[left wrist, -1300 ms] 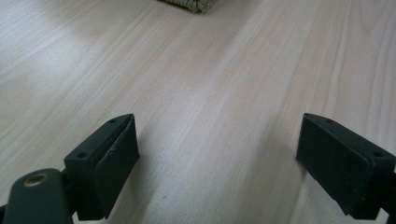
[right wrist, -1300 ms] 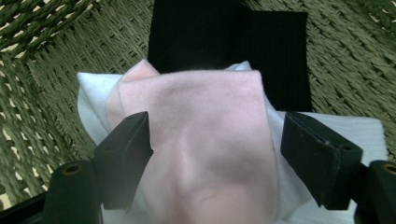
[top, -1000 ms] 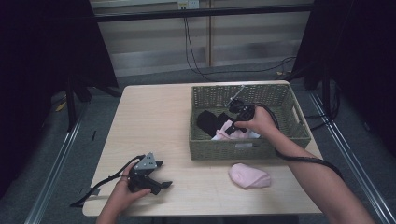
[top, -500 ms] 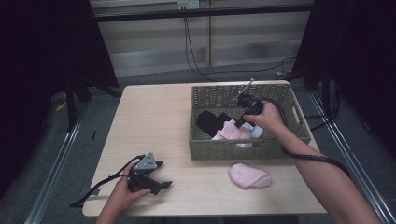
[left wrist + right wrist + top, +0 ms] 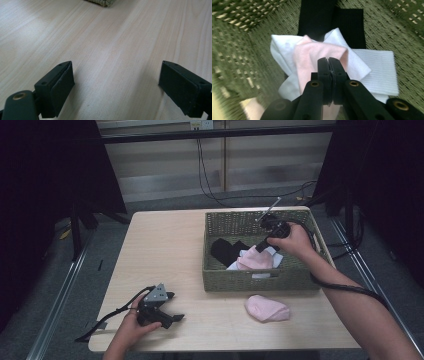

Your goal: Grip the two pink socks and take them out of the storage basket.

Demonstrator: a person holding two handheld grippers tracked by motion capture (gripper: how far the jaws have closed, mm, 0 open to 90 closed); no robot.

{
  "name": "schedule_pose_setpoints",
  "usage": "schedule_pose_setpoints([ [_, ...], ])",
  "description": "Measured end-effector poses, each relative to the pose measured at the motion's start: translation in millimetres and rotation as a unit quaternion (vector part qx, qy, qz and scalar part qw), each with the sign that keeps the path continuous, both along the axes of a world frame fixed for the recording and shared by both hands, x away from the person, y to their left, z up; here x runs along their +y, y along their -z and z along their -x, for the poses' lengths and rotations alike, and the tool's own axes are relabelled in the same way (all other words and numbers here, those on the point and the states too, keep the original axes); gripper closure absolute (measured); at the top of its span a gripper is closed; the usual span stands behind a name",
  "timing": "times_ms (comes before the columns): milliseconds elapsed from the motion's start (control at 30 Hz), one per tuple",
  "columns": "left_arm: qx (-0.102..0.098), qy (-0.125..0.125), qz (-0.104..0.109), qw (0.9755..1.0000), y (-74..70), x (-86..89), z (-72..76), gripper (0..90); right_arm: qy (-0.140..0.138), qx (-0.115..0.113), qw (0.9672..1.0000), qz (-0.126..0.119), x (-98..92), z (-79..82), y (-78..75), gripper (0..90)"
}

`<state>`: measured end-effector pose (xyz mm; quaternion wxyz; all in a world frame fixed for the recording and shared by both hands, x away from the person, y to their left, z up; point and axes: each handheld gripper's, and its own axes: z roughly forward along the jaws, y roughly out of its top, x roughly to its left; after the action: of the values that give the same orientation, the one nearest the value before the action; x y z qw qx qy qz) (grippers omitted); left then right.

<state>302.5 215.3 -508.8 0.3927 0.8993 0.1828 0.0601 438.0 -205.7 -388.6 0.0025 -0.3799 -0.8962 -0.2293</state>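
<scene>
Lying in the woven basket (image 5: pixel 260 281) at the table's far right, the pink sock (image 5: pixel 312 60) rests on white cloths (image 5: pixel 377 67) over a black cloth (image 5: pixel 332 22), its long axis running left to right across the basket. Above it, the right gripper (image 5: pixel 329 62) has just closed its jaws, pads together on nothing. Another pink sock (image 5: pixel 267 309) sits near the basket's front. At the near left, the left gripper (image 5: pixel 167 316) rests wide open and empty.

Light wood table (image 5: pixel 165 250), grey floor (image 5: pixel 90 270), dark curtains (image 5: pixel 45 180).
</scene>
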Motion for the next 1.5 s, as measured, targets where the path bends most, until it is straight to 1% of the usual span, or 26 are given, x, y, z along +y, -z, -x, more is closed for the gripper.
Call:
schedule_pose_setpoints([
  [167, 0.0, 0.0, 0.0, 1.0, 0.0, 0.0, 0.0, 12.1, -0.008, -0.008, 0.9999, -0.003, -3.4, 4.0, -17.2, 88.2],
  [200, 0.0, 0.0, 0.0, 1.0, 0.0, 0.0, 0.0, 12.2, -0.006, -0.008, 0.9999, -0.008, -3.7, 4.6, -20.7, 88.2],
  [267, 0.0, 0.0, 0.0, 1.0, 0.0, -0.1, 0.1, 12.2, -0.008, -0.01, 0.9999, -0.009, -3.7, 5.7, -28.4, 88.2],
  [300, 0.0, 0.0, 0.0, 1.0, 0.0, 0.0, 0.0, 12.2, -0.013, -0.014, 0.9997, -0.013, -3.9, 6.1, -33.7, 88.2],
  [367, 0.0, 0.0, 0.0, 1.0, 0.0, 0.0, 0.1, 12.2, -0.016, -0.018, 0.9996, -0.011, -3.4, 7.2, -41.3, 88.2],
  [433, 0.0, 0.0, 0.0, 1.0, 0.0, 0.0, 0.1, 12.2, -0.016, -0.018, 0.9995, -0.018, -2.5, 9.0, -49.7, 88.2],
  [500, 0.0, 0.0, 0.0, 1.0, 0.0, -0.1, 0.1, 12.1, -0.022, -0.024, 0.9994, -0.011, -2.5, 10.5, -58.8, 88.2],
  [567, 0.0, 0.0, 0.0, 1.0, 0.0, 0.0, 0.0, 12.1, -0.024, -0.026, 0.9993, -0.012, -2.7, 12.2, -65.6, 88.2],
  [733, 0.0, 0.0, 0.0, 1.0, 0.0, 0.0, 0.1, 12.2, -0.033, -0.034, 0.9989, -0.002, -3.0, 18.4, -81.8, 88.1],
  [933, 0.0, 0.0, 0.0, 1.0, 0.0, -0.1, 0.1, 12.1, -0.04, -0.044, 0.9982, 0.002, -6.6, 26.1, -101.5, 88.1],
  [1067, 0.0, 0.0, 0.0, 1.0, 0.0, 0.0, 0.1, 12.2, -0.041, -0.05, 0.9979, -0.004, -8.6, 32.5, -114.6, 88.1],
  [1100, 0.0, -0.001, -0.001, 1.0, -0.1, -0.1, 0.1, 12.2, -0.042, -0.054, 0.9976, -0.005, -9.4, 34.1, -117.7, 88.1],
  [1133, 0.0, 0.0, 0.0, 1.0, 0.0, -0.1, 0.1, 12.2, -0.043, -0.053, 0.9977, -0.007, -10.4, 36.3, -121.3, 88.1],
  [1200, 0.0, 0.0, 0.0, 1.0, 0.0, 0.0, 0.0, 12.1, -0.044, -0.056, 0.9974, -0.007, -11.8, 39.3, -125.6, 88.1],
  [1333, 0.0, 0.0, 0.0, 1.0, 0.0, -0.1, 0.1, 12.1, -0.05, -0.057, 0.997, -0.017, -14.9, 45.7, -133.2, 88.1],
  [1367, 0.0, 0.0, 0.0, 1.0, 0.0, -0.1, 0.1, 12.2, -0.052, -0.059, 0.9968, -0.015, -15.5, 47.4, -135.2, 88.1],
  [1500, 0.0, 0.0, 0.0, 1.0, 0.0, -0.1, 0.1, 12.1, -0.059, -0.056, 0.9964, -0.023, -17.2, 53.8, -142.5, 88.1],
])
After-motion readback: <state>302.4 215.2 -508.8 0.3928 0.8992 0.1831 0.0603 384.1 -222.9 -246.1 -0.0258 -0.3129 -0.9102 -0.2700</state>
